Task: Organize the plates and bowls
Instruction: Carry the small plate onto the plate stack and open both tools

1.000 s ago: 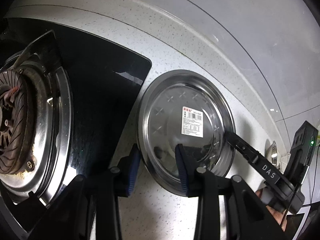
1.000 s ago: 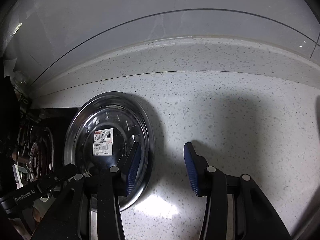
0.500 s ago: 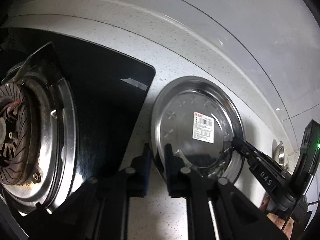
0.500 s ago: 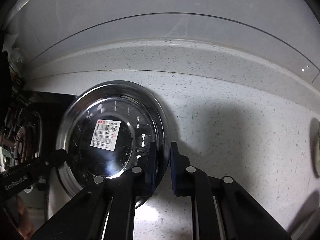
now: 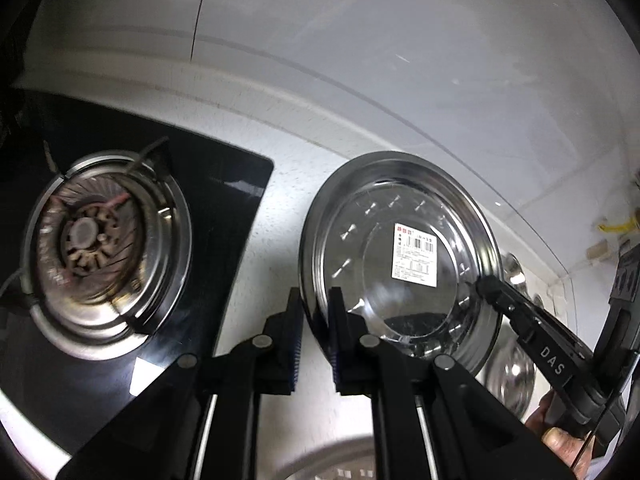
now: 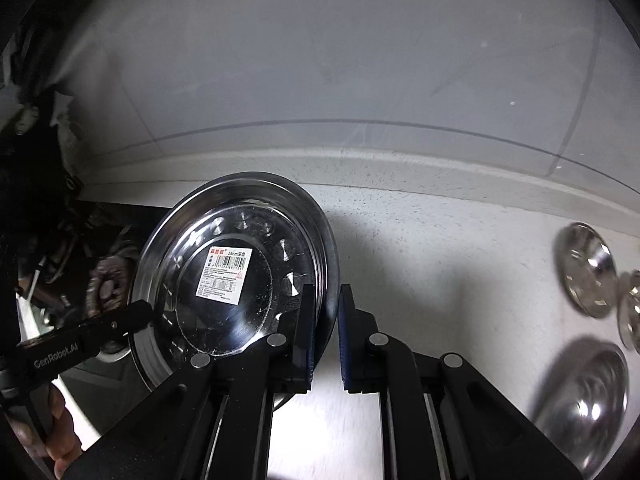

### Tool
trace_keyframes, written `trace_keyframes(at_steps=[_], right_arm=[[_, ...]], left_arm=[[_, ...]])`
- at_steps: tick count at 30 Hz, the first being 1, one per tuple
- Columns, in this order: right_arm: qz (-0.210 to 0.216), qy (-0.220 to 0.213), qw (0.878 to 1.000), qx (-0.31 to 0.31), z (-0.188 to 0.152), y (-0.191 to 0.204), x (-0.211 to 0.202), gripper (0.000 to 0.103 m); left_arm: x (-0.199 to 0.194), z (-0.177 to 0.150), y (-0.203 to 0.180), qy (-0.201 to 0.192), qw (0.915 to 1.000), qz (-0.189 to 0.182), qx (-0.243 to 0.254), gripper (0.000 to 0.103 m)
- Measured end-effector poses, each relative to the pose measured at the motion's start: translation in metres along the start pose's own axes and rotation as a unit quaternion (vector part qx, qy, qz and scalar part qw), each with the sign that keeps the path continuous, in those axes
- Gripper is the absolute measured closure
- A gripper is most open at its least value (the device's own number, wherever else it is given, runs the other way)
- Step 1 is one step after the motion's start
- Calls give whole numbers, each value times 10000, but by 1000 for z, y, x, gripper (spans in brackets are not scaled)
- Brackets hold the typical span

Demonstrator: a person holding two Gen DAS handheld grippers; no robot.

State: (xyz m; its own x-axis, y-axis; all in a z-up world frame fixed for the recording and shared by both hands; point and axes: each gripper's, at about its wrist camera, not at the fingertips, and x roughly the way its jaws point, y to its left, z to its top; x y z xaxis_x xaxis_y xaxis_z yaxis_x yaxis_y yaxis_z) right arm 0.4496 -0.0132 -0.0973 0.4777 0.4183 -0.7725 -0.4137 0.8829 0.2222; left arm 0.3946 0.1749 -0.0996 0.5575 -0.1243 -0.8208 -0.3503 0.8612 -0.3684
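Two sets of tongs are gripping one stainless steel plate (image 5: 400, 264) at the same moment, each clamped on an opposite side of its rim. The left tongs (image 5: 314, 336) are standing nearly closed, their blue pads pinching the plate's left edge between them. The right tongs (image 6: 325, 332) are likewise standing nearly closed, their pads pinching the plate's right edge. The plate is hanging clear above the speckled white counter (image 6: 440, 248), tilted, with its hollow side facing both cameras. A white barcode label (image 5: 415, 255) is sitting near the middle of the plate's well. To the left of the plate, a black glass hob (image 5: 224, 208) with a round gas burner (image 5: 92, 248) is lying set into the counter. To the right, several shiny steel bowls (image 6: 586, 276) are resting on the counter, well apart from the plate; motion blur is making their exact count hard to read. A pale round rim is showing at the bottom edge of the left wrist view, too cropped to identify. A person's hand (image 6: 56, 432) is holding the left tongs' handle at the lower left of the right wrist view.
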Motion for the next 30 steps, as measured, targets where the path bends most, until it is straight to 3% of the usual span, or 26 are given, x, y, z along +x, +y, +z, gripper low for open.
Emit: trace_keyframes(at_steps=[7, 14, 19, 23, 30], right_arm=[[14, -174, 9996, 207, -37, -13, -84, 93], [13, -109, 9993, 367, -119, -20, -139, 92], [162, 309, 9978, 565, -170, -44, -146, 91], [225, 790, 9927, 881, -203, -55, -122, 91], [246, 1065, 9903, 854, -214, -63, -105, 91]], left_arm=[[-58, -54, -27, 98, 9989, -185, 416, 92], [-90, -140, -29, 424, 9957, -364, 740, 92], [-79, -193, -15, 841, 9923, -288, 860, 92], [-53, -211, -7, 1102, 9901, -138, 857, 92], [-25, -224, -2, 1306, 9881, 23, 815, 92]])
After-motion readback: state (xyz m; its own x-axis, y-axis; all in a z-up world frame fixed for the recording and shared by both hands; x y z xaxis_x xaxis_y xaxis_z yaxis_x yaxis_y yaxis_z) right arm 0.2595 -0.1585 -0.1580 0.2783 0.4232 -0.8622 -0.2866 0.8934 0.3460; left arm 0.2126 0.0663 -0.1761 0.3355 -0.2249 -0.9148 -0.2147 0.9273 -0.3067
